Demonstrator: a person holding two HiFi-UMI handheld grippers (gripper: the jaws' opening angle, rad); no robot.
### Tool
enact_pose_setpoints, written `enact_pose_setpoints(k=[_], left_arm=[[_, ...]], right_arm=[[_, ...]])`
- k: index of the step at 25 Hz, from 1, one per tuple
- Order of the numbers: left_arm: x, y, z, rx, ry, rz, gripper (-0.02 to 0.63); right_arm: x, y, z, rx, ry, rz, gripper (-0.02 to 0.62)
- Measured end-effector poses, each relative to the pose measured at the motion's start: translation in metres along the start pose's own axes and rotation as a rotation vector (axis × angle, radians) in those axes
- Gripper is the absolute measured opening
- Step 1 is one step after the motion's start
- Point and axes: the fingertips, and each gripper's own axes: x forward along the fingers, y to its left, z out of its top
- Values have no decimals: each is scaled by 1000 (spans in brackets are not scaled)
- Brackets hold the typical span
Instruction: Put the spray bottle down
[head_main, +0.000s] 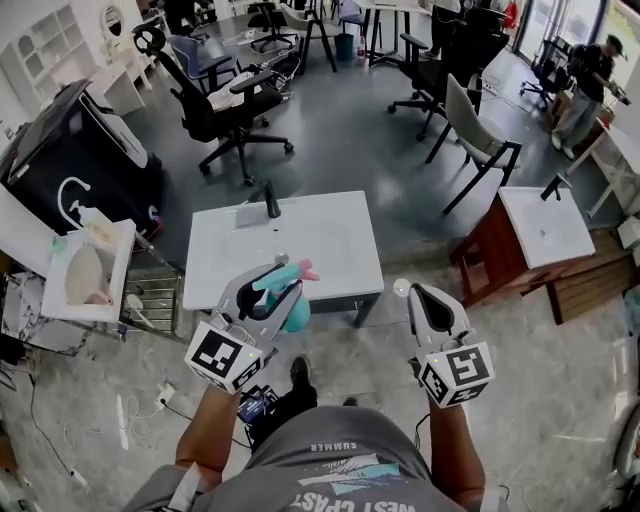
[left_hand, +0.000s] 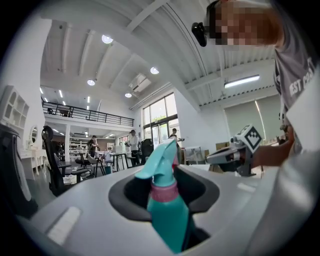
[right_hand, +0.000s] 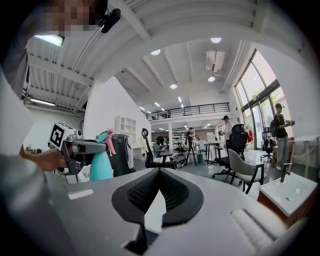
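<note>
A teal spray bottle (head_main: 291, 305) with a pink collar and trigger hangs in my left gripper (head_main: 277, 277), which is shut on its neck. The bottle stands upright, just in front of the near edge of a white table (head_main: 330, 245). In the left gripper view the bottle (left_hand: 167, 212) fills the gap between the jaws, nozzle pointing away. My right gripper (head_main: 419, 293) is off to the right, beside the table's near right corner, with its jaws together and nothing in them. From the right gripper view the bottle (right_hand: 101, 166) shows at the left.
A black upright object (head_main: 271, 200) and a grey flat piece (head_main: 250, 216) lie at the table's far edge. A wooden stand with a white top (head_main: 545, 225) is at the right, a white tray (head_main: 88, 270) at the left. Office chairs (head_main: 225, 105) stand beyond.
</note>
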Motion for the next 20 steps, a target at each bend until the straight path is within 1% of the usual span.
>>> enact_pose_setpoints(k=[8,14,20], left_arm=[[24,38,-4,-11,-26,-77,132],[40,67,-14,-27,-26,-127,132],[54,99,-22,-49,-43,-161,132]], right_arm=[[29,-1,7,-6,6,-80,2],[57,1,8,-1,19,-128,2],[85,4,13,-13,31,-164,2]])
